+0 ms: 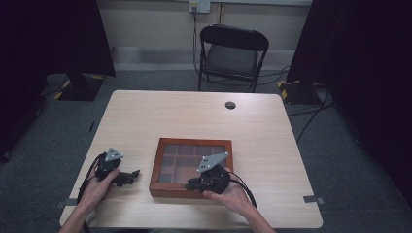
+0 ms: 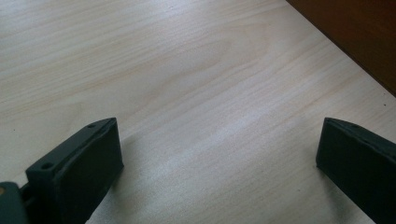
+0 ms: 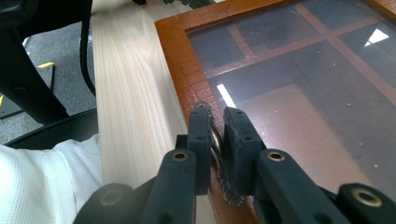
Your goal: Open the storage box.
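Note:
A brown wooden box (image 1: 156,165) with a glass lid over several compartments lies on the light wooden table (image 1: 194,116), near its front edge. My right gripper (image 1: 190,185) sits at the box's front edge. In the right gripper view its jaws (image 3: 216,121) are shut on a small brass clasp (image 3: 216,142) on the box frame (image 3: 180,51). My left gripper (image 1: 135,174) rests on the table left of the box, apart from it. In the left gripper view its jaws (image 2: 219,135) stand wide open over bare tabletop, with a corner of the box (image 2: 359,32) at the upper right.
A black folding chair (image 1: 233,51) stands beyond the table's far edge. A round cable hole (image 1: 230,105) is in the tabletop behind the box. Dark curtains hang at both sides, and cables lie on the floor at the right (image 1: 311,111).

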A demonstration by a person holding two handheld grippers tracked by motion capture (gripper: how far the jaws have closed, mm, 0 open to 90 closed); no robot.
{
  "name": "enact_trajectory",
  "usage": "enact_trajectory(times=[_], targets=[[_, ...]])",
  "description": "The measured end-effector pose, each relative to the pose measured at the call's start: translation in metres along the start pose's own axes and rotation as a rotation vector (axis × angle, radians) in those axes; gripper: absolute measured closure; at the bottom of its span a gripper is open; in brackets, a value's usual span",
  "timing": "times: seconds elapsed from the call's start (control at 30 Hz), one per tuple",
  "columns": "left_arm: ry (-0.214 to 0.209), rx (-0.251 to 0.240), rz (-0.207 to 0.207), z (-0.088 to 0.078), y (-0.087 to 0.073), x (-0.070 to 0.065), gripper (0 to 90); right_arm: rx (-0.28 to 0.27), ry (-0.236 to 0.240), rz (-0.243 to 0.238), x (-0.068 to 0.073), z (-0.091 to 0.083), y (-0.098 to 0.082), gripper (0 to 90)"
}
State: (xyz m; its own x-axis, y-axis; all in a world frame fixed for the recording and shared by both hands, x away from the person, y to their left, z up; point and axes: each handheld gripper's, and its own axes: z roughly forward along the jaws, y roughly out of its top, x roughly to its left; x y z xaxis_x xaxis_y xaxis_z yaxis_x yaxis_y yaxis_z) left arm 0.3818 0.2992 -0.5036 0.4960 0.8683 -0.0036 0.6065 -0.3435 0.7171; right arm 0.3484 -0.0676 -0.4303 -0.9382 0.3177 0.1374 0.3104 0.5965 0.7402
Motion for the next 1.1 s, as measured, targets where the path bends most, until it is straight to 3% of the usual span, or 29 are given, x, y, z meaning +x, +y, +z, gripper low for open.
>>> enact_trajectory(times=[1.1], targets=[[0.0, 0.0, 0.0, 0.0, 0.0, 0.0, 0.0, -0.026, 0.017, 0.003, -0.003, -0.019, 0.017, 81.5]])
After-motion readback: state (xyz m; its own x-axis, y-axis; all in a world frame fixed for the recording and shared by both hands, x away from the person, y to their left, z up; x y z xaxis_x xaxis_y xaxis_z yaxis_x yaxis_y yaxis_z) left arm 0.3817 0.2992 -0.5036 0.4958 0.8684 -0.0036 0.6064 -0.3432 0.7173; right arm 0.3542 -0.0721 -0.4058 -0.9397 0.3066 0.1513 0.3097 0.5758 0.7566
